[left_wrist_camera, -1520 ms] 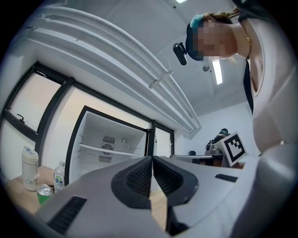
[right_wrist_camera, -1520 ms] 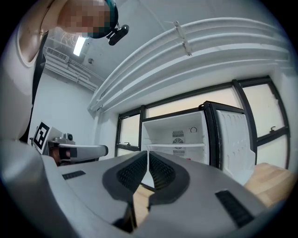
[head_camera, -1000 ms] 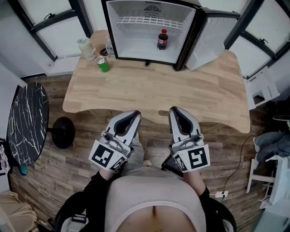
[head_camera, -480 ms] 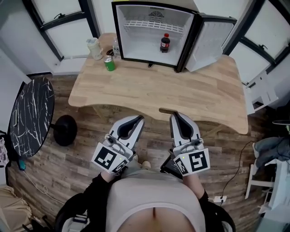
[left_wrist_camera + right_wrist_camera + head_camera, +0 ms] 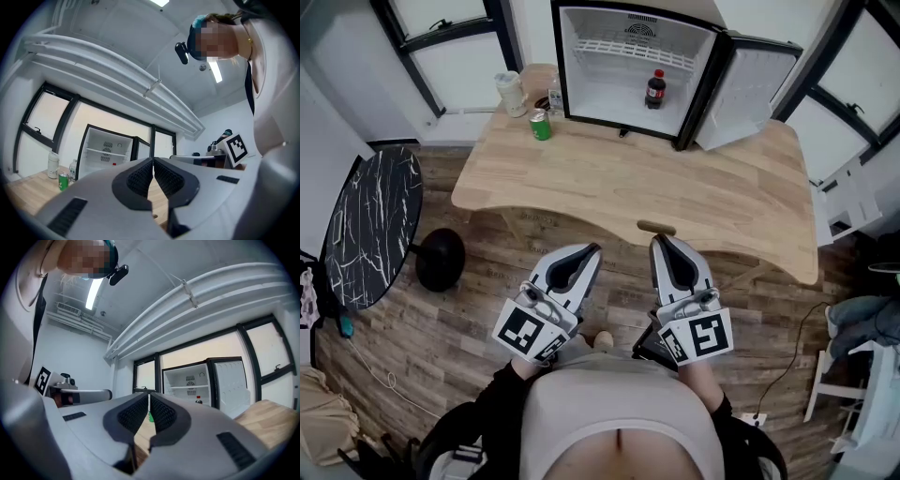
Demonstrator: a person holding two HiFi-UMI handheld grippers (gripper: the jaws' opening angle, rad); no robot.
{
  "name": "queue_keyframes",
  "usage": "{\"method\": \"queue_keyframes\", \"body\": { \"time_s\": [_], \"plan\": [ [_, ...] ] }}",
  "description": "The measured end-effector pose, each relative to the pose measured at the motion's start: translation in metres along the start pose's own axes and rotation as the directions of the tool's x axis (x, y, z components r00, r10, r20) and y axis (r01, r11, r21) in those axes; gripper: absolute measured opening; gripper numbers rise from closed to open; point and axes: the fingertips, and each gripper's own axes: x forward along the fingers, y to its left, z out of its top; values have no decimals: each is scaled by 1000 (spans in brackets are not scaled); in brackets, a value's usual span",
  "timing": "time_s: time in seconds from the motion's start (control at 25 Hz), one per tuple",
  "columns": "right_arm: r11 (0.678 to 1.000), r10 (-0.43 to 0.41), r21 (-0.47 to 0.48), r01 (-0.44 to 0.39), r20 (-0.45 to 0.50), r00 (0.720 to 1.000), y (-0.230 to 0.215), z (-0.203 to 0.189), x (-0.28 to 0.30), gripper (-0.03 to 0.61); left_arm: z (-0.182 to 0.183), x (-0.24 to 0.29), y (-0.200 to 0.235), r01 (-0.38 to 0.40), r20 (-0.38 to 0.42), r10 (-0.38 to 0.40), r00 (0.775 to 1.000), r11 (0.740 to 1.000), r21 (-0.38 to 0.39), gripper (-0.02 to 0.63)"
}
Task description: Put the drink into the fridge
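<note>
The job looks finished, or very nearly so, if the dark bottle is the drink in question. The small fridge (image 5: 600,89) stands at the 12 o'clock edge of the worktop (image 5: 675,183), its door (image 5: 748,94) swung wide toward 1 o'clock. The dark bottle with the red label (image 5: 655,89) stands upright on the fridge floor under the wire shelf, to the right of its middle, with nothing else around it. The left hand-held gripper (image 5: 591,250) and the right hand-held gripper (image 5: 661,242) sit side by side at 6 o'clock, over the wooden floor just short of the worktop's near edge and well apart from the fridge. In each gripper view the jaws are closed tip to tip with nothing between them, so neither carries anything. Outside the fridge, at about 11 o'clock on the worktop, a green can (image 5: 540,125) stands just beside the fridge's left wall, with a small clear bottle (image 5: 554,97) and a pale lidded jar (image 5: 512,94) behind it toward the window. If only the bottle counts, I judge that the one step left is to shut the door. If the can is also meant to go in, that part has not begun, and it would call for a reach across the full depth of the worktop toward 11 o'clock.
</note>
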Motion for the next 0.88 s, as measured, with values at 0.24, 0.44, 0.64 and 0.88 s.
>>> {"method": "queue_keyframes", "body": {
  "time_s": [0.24,0.44,0.64,0.88],
  "plan": [
    [1000,-2,-9,2,-12,1000,13,3,-10,35,2,-13,-6,6,13,-6,1000,1000,-8,15],
    [999,-30,-17,30,-8,1000,41,5,-29,35,4,-43,-19,23,9,-23,1000,1000,-17,15],
    [999,-38,-8,38,-14,999,89,8,-62,35,15,-90,-38,33,10,-33,999,999,-8,15],
    [999,-51,-10,51,-12,999,152,11,-108,35,20,-156,-70,49,0,-49,999,999,-11,15]
  ]
}}
